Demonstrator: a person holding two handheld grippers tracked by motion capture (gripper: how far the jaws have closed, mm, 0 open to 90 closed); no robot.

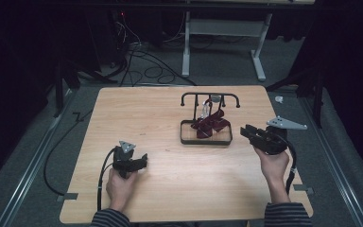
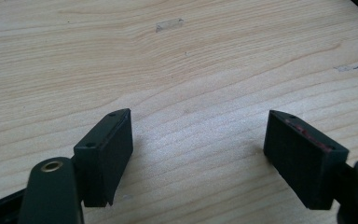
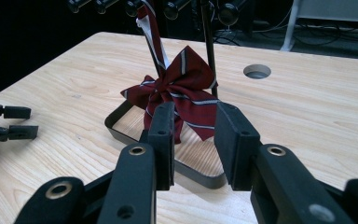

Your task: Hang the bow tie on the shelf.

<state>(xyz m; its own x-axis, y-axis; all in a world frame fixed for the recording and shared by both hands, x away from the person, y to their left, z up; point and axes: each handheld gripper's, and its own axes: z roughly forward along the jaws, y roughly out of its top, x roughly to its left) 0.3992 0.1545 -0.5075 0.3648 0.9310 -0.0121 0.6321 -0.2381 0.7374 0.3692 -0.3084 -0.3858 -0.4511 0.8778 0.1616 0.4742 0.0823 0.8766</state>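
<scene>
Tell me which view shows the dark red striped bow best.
The right gripper view: the dark red striped bow sits close, stripes clear, hanging from the black metal rack. The high view shows it small; the left gripper view faces bare table.

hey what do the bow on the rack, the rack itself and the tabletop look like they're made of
Bow: looks like woven fabric, dark red with pale stripes; it folds softly and has a slight sheen.
Rack: probably metal with a black painted or coated finish; thin rigid bars and a flat-strip base frame.
Tabletop: light wood or wood-look laminate, with visible grain lines and a smooth matte surface.
</scene>
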